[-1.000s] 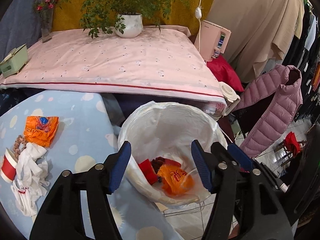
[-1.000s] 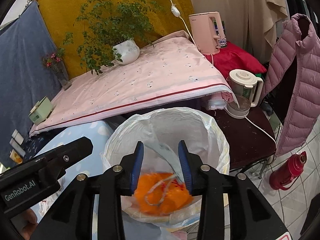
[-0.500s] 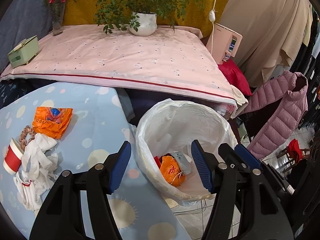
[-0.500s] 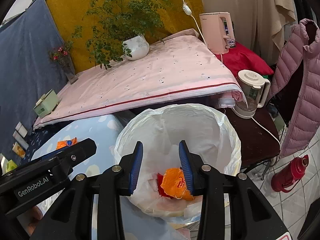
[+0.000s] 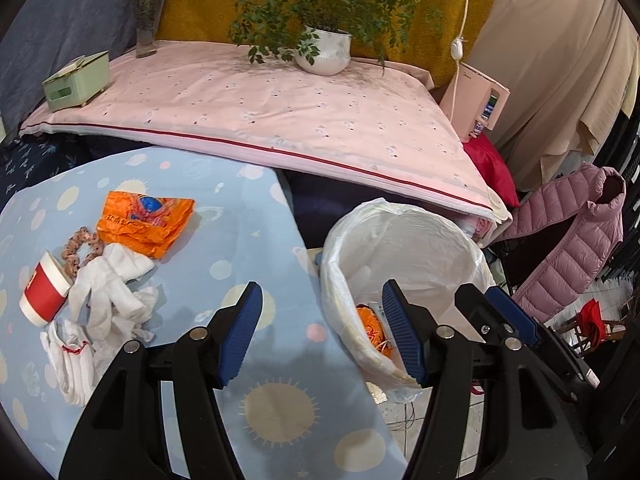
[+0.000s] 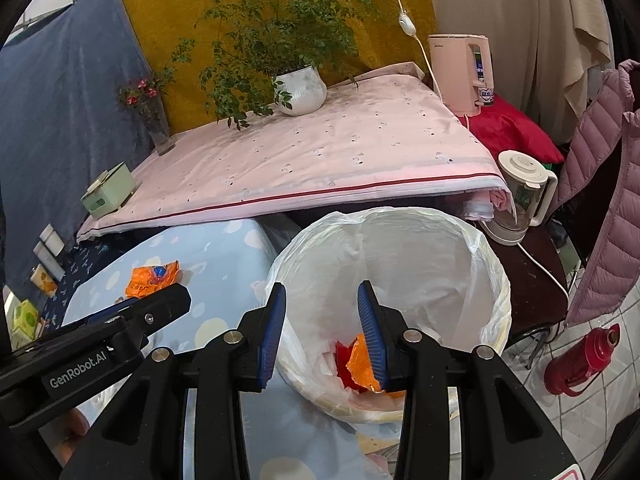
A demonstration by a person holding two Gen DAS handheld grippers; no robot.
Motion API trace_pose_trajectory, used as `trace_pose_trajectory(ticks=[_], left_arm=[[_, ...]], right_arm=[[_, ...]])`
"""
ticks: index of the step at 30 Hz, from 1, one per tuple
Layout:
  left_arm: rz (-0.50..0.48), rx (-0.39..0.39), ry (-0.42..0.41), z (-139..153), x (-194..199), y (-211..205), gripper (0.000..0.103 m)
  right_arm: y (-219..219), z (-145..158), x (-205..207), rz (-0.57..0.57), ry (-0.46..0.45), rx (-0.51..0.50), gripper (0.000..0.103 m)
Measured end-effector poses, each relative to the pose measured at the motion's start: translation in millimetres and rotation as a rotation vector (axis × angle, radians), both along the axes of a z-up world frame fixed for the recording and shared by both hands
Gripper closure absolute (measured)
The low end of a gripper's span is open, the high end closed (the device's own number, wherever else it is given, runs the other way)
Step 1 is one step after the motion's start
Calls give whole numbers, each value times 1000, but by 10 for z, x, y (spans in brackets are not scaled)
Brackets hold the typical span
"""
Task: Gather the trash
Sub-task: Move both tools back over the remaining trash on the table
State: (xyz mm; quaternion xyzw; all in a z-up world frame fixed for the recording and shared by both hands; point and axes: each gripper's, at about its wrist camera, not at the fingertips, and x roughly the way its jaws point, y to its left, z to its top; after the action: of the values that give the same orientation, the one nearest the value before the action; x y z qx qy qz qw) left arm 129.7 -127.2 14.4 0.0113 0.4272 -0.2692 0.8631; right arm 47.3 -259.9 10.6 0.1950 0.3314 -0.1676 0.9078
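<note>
A bin lined with a white bag [image 5: 404,248] [image 6: 404,256] stands at the right edge of the blue dotted table [image 5: 248,240], with orange and red wrappers [image 6: 356,364] inside. On the table lie an orange wrapper [image 5: 144,222] [image 6: 151,278], crumpled white tissues [image 5: 108,296], a red and white paper cup [image 5: 42,294] and a beaded ring [image 5: 80,248]. My left gripper [image 5: 322,336] is open and empty over the table edge beside the bin. My right gripper [image 6: 322,332] is open and empty over the bin's near rim.
A pink-covered table [image 5: 280,112] behind holds a potted plant [image 5: 324,52], a green box [image 5: 76,80] and a flower vase [image 5: 146,36]. A pink kettle [image 6: 464,76], a blender jug [image 6: 520,196], a pink jacket [image 5: 572,240] and a red flask [image 6: 580,360] stand on the right.
My left gripper has swung left from over the bin towards the table. My right gripper, open and empty throughout, has drawn back from over the bin.
</note>
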Motion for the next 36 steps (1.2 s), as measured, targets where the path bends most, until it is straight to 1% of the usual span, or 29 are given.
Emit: trace_pose_trajectory(ticks=[10,13,18,21,23,25,30,32,36], left_arm=[[96,2,25,-107,115,504,44],[136,6,38,-170,153,706,44],[209,21,65,-307,215,1072,43],[260,37,80,-408,244,1321,40],[288,46,93,-477,261,1486,40],[317,59,104,-554,269,1632,36],[391,88,138,-755,282,2014,33],[417,90,160,-824,289,2156,31],[454,85,189,-929,321,2364,29]], right_arm=[[344,20,153,71,8,-12,65],[468,15,200,94,10,-18,62],[690,-9,295,143,20,-22,62],[834,-29,344,175,25,-23,62],[950,-62,389,199,33,-22,62],[1076,-95,433,226,42,-21,62],[1382,-189,556,296,69,-16,62],[1485,-235,597,320,78,-12,57],[1720,-359,709,376,107,-2,55]])
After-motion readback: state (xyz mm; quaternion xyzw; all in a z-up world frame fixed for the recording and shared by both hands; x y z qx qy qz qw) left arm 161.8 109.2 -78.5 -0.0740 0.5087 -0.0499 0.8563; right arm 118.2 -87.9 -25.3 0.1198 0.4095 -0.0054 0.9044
